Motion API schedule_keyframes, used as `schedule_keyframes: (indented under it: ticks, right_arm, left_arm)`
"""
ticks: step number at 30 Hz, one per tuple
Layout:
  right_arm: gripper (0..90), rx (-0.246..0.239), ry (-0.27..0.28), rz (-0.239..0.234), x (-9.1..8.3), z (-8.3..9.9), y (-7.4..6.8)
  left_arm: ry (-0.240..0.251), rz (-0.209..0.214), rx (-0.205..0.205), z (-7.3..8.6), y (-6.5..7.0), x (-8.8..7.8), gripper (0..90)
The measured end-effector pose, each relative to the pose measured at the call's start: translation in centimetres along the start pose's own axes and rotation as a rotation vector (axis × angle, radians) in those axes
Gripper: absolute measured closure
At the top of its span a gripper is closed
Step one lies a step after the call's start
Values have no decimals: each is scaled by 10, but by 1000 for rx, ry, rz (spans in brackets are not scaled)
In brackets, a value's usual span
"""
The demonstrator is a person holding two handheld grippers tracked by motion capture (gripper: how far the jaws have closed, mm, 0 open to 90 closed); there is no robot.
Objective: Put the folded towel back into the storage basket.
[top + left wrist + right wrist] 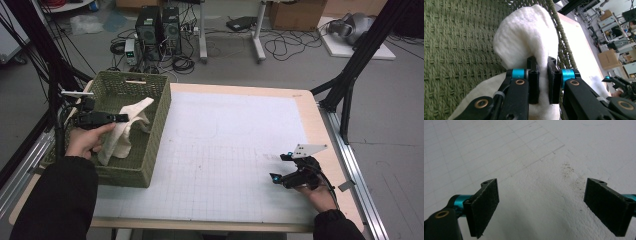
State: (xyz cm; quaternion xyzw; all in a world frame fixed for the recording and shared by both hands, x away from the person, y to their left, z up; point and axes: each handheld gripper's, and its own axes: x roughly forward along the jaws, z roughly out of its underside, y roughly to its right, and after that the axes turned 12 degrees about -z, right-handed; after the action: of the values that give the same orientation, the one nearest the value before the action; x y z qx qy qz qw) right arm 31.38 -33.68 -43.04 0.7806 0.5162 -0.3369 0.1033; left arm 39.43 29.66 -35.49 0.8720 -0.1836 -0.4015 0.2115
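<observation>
While the left gripper [120,118] sits over the green woven basket [158,131] at the left end of the bench [235,90], its fingers [533,82] are clamped on a fold of the white cloth [524,37], pinching it tight. Rest of the cloth drapes down inside the basket, one corner flopped against the right wall. Right gripper [278,167] just rests near the bench's right edge, well apart from the basket, fingers [484,206] spread wide over the white gridded mat [529,157] with nothing between them
</observation>
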Motion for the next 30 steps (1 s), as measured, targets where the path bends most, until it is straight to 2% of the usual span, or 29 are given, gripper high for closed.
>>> schedule_keyframes:
  ticks: [7,12,22,30]
  right_arm:
    - [119,2,-4,-5,1,0,1]
    - [119,2,-10,-8,2,0,1]
    - [119,-2,-10,-10,3,0,1]
    - [119,1,-15,-13,4,0,1]
  left_arm:
    - [-10,-21,0,1,-3,9,821]
    - [-39,-34,23,3,-6,16,821]
    - [-53,-48,40,5,-9,19,821]
    - [-83,-119,62,7,-10,23,818]
